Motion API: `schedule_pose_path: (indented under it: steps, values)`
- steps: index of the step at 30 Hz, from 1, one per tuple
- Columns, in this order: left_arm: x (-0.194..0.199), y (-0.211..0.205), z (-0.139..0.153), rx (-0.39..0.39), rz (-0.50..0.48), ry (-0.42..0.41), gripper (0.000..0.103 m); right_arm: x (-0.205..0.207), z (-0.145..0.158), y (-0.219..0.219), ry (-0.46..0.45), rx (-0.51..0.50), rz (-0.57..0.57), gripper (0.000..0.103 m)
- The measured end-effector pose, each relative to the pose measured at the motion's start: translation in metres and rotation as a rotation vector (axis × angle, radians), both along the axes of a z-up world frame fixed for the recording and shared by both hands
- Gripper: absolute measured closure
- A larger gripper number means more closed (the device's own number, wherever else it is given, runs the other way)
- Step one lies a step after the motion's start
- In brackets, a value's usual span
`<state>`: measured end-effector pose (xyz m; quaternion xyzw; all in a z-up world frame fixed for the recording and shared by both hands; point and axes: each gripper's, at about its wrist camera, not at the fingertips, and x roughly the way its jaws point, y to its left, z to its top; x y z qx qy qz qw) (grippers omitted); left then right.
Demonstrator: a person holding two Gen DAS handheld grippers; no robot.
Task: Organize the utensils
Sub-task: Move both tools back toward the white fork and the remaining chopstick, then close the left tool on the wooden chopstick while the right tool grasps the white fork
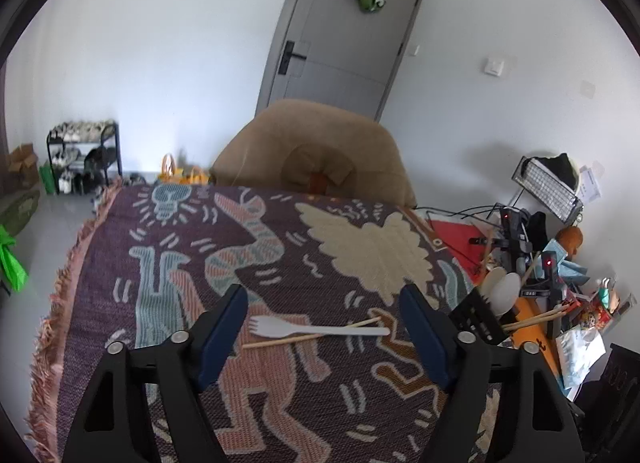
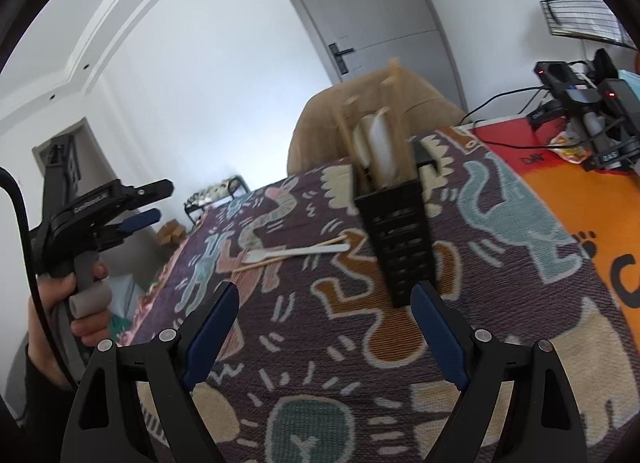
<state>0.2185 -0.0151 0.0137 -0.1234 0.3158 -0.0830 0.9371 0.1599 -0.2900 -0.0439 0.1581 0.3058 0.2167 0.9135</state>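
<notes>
Both grippers standing apart, gripping nothing: left gripper (image 1: 322, 309) framing the white fork (image 1: 316, 328) lying crossed over a chopstick (image 1: 310, 333) mid-desk — the risk is pinching both together. Right gripper (image 2: 324, 303) nearing the black holder (image 2: 396, 231) — a bump could be tipping it.

On the patterned blanket lie one white plastic fork (image 1: 320, 328) and one wooden chopstick (image 1: 308, 336), the fork crossing over the chopstick. One black slotted holder (image 2: 396, 231) stands there, with at least two white spoons (image 2: 378, 151) and several chopsticks inside; their exact number is too blurred to count.
</notes>
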Motion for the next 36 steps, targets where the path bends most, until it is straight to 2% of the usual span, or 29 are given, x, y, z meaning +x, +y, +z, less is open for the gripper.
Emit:
schedule_pose_path:
  steps: [4,8,11,13,15,22,36]
  values:
    - [0.005,0.014,-0.018,-0.016,0.013,0.048,0.038,0.002,-0.002,0.018,-0.006,-0.041,0.032,0.018]
    - [0.011,0.027,-0.037,-0.065,0.018,0.111,0.051,0.008,-0.003,0.038,-0.005,-0.092,0.076,0.03]
    - [0.018,0.037,-0.052,-0.095,0.03,0.16,0.055,0.011,-0.003,0.05,-0.009,-0.123,0.094,0.031]
    - [0.024,0.043,-0.064,-0.124,0.039,0.2,0.064,0.015,-0.004,0.056,-0.005,-0.133,0.1,0.031]
    - [0.03,0.049,-0.074,-0.155,0.044,0.234,0.067,0.019,-0.005,0.061,0.001,-0.14,0.107,0.032]
    - [0.044,0.058,-0.098,-0.191,0.056,0.301,0.07,0.034,-0.012,0.074,0.025,-0.172,0.115,0.032]
    - [0.075,0.05,-0.133,-0.174,0.045,0.386,0.071,0.048,-0.018,0.082,0.05,-0.184,0.126,0.032]
